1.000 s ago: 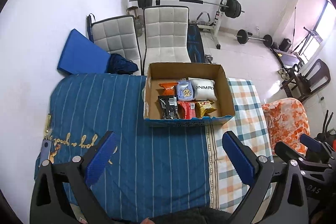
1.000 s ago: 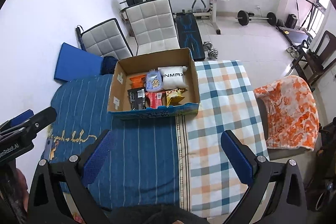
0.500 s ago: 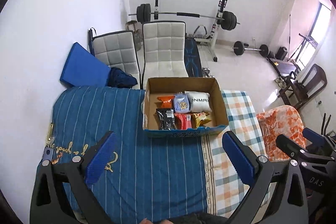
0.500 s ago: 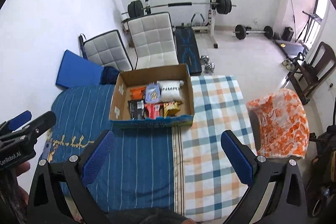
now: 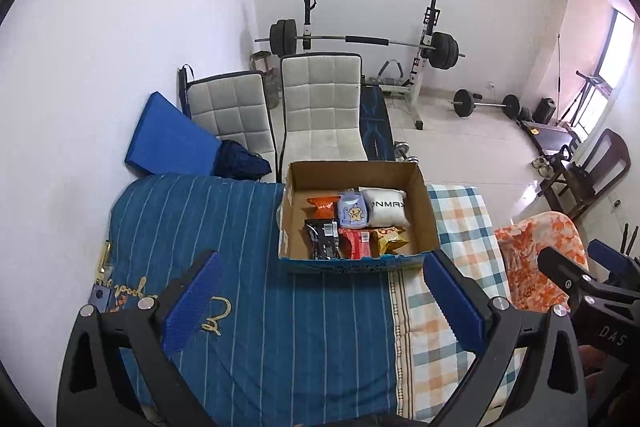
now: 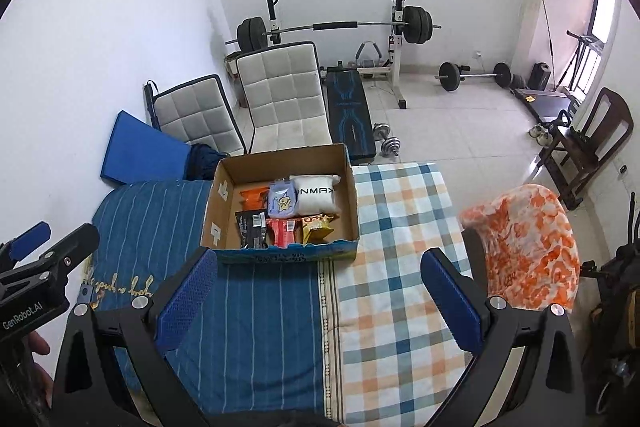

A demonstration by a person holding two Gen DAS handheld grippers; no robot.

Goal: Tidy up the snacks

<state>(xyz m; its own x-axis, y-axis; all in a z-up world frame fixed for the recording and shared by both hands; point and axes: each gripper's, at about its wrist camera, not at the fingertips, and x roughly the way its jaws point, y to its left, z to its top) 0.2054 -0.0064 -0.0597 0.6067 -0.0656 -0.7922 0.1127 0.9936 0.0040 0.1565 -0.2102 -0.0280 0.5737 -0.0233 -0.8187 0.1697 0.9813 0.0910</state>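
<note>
A cardboard box (image 5: 424,203) (image 6: 220,203) stands on the table, straddling the blue striped cloth and the checked cloth. Inside lie several snack packs: a white pouch (image 5: 386,211) (image 6: 316,196), an orange pack (image 5: 321,205), a pale blue pack (image 5: 352,213), a black pack (image 5: 323,244) (image 6: 252,229), a red pack (image 5: 356,242) and a yellow pack (image 5: 390,241). My left gripper (image 5: 320,301) hangs open well in front of the box, holding nothing. Equally open and empty, my right gripper (image 6: 320,301) hovers over the cloth seam, also short of the box.
Two padded white chairs (image 5: 320,107) and a blue mat (image 5: 168,139) stand behind the table. A barbell rack (image 5: 360,41) and weights fill the far floor. An orange-patterned chair (image 6: 524,243) stands at the table's right edge.
Both grippers have pulled back and up from the table, so the box looks smaller and farther. Nothing in the box has moved; both stay open.
</note>
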